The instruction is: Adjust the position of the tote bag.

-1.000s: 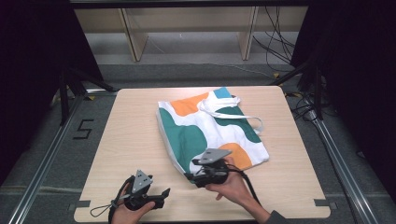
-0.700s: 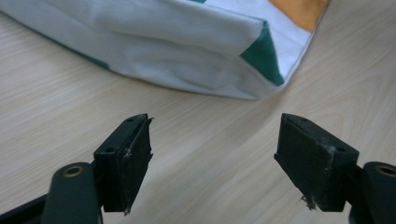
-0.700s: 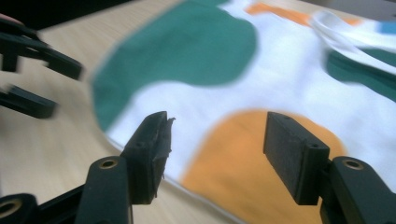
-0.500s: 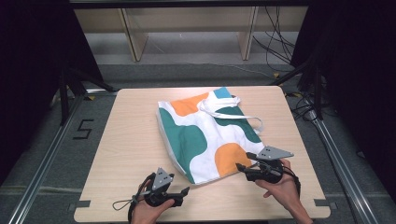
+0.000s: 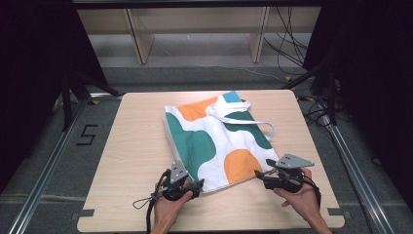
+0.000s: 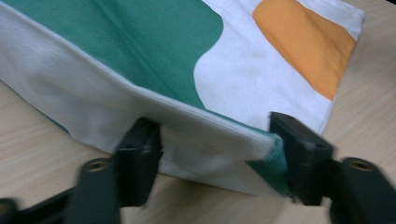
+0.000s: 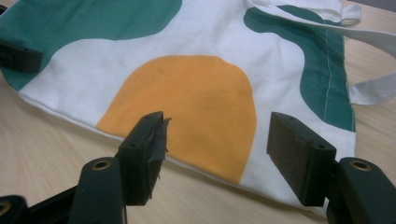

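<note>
A cloth tote bag printed in white, green and orange lies flat on the wooden table, its straps at the far end. My left gripper is at the bag's near left corner. Its jaws have just been closing. In the left gripper view the corner of the bag lies between them, slightly raised, with no clear pinch. My right gripper stands at the near right corner. Its jaws have just been opening and straddle the bag's orange patch without pressing on it.
Bare tabletop runs along the left side and the near edge. Beyond the far edge stand wooden shelf legs, with cables on the floor. Metal rails flank the table, and a "5" mark is on the floor at left.
The right gripper swept right along the near edge from the bag's middle to its right corner. The left gripper moved right up to the bag's left corner, and its jaws narrowed.
</note>
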### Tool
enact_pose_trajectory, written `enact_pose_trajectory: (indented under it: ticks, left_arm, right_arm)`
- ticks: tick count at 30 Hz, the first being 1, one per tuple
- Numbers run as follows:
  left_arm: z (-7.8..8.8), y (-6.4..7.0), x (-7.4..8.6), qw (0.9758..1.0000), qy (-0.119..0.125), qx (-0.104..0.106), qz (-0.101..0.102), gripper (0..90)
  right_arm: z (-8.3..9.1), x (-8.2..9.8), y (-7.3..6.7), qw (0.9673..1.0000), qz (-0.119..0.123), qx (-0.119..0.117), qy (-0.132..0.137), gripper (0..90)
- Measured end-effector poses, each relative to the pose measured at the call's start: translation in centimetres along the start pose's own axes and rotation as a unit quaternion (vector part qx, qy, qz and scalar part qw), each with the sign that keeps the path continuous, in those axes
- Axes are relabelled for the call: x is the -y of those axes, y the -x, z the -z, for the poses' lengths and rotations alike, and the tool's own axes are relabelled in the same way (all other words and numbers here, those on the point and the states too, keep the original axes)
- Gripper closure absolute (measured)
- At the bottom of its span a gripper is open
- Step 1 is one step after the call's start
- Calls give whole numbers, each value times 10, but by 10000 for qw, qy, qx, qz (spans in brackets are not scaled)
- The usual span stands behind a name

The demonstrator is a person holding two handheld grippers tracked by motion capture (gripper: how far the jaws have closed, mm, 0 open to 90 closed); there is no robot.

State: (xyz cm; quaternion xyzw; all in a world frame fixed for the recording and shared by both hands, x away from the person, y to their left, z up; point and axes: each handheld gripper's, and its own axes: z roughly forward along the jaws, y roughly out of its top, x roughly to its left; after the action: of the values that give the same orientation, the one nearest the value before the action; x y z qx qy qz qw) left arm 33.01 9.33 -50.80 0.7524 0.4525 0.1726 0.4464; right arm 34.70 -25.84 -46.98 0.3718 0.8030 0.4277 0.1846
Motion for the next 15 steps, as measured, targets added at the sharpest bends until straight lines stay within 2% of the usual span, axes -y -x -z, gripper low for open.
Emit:
enact_pose_trajectory:
  ticks: [1,2,3,5,6,7,8,9,10,12,13,14,15]
  left_arm:
    - [-1,-2,1,10000,-4,13,-77,465]
    - [-1,-3,1,10000,-11,27,-77,500]
    - [1,-3,1,10000,53,-9,-41,552]
    - [2,-8,0,9997,91,-120,-187,608]
    - [2,-11,0,9997,113,-157,-123,649]
    - [3,-15,0,9997,84,-176,-165,679]
    - [3,-18,-1,9996,56,-198,-174,693]
    - [3,-21,-1,9996,65,-205,-197,713]
    - [4,-25,-2,9996,23,-215,-185,727]
    - [7,-34,-3,9992,-80,-232,-315,742]
    - [7,-37,-3,9993,-25,-287,-257,754]
    - [8,-41,-3,9992,-59,-287,-265,769]
    - [10,-47,-4,9989,-135,-294,-354,782]
  right_arm:
    - [1,0,1,10000,12,89,-2,380]
    - [0,1,1,10000,-19,81,-7,380]
    - [1,1,2,10000,-44,73,-25,379]
    - [1,1,1,9999,-65,131,31,379]
    - [1,1,2,9999,-15,119,33,378]
    - [0,2,3,9999,9,120,58,378]
    - [0,2,3,10000,-1,18,17,377]
    - [0,3,1,9999,-136,60,-26,375]
    - [1,3,4,9999,-22,126,-20,375]
    - [2,2,5,9999,-63,117,-1,374]
    - [2,2,6,9999,-85,148,-9,374]
    - [3,3,5,9997,-208,146,19,374]
    - [4,3,6,9995,-243,178,-1,374]
